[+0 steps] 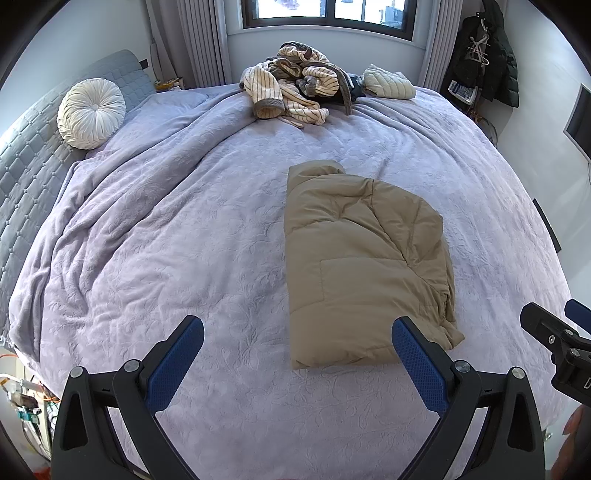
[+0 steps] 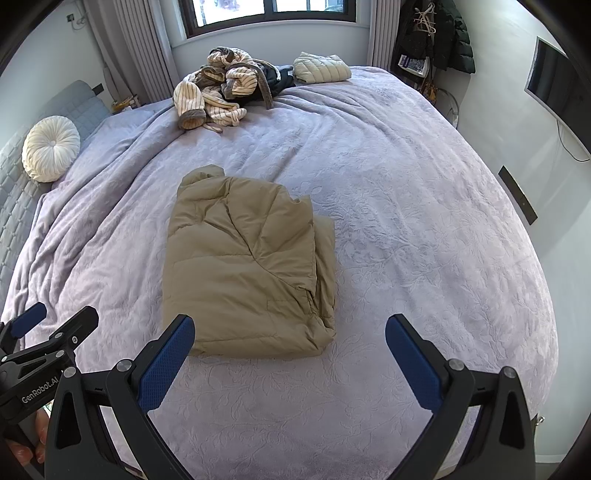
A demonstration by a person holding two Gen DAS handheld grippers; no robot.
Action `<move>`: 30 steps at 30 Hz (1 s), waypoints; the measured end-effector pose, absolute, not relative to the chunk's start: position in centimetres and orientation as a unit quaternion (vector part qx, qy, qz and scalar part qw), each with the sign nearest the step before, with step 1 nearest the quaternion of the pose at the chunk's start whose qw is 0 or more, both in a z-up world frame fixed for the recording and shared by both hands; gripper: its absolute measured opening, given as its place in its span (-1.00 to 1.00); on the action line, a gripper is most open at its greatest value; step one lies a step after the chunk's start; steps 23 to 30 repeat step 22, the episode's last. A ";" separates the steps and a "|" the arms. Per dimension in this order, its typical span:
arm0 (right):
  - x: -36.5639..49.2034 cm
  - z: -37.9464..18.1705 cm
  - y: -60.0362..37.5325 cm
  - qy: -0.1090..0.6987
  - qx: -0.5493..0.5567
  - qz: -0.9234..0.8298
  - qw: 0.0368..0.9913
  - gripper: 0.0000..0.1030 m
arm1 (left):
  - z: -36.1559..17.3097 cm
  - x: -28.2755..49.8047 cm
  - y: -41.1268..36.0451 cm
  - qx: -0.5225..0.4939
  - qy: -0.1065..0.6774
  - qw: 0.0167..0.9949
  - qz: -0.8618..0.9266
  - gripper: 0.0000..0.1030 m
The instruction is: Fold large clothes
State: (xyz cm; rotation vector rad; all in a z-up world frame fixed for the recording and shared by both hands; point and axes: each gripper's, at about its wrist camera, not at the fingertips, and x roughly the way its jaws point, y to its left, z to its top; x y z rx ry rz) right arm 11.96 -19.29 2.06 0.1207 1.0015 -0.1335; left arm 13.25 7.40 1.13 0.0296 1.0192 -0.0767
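Note:
A tan puffy jacket (image 1: 365, 258) lies folded into a compact rectangle on the lavender bedspread (image 1: 184, 240); it also shows in the right wrist view (image 2: 247, 266). My left gripper (image 1: 297, 332) is open and empty, held above the bed just in front of the jacket's near edge. My right gripper (image 2: 290, 328) is open and empty, also just in front of the jacket's near edge. The right gripper shows at the right edge of the left wrist view (image 1: 554, 332), and the left gripper shows at the left edge of the right wrist view (image 2: 44, 332).
A pile of striped and dark clothes (image 1: 295, 88) lies at the far side of the bed, with a folded cream quilted garment (image 1: 388, 83) beside it. A round white cushion (image 1: 90, 112) leans on the grey headboard (image 1: 29, 162). Coats (image 2: 436, 33) hang at the far right.

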 end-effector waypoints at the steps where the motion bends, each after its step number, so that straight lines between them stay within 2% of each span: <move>1: 11.9 2.1 -19.3 0.480 0.057 -0.064 0.873 0.99 | 1.1 13.3 7.4 0.014 0.488 0.872 -0.036 0.97; 30: 12.1 2.2 -19.3 0.481 0.059 -0.064 0.872 0.99 | 1.1 13.8 7.8 0.007 0.488 0.872 -0.044 0.97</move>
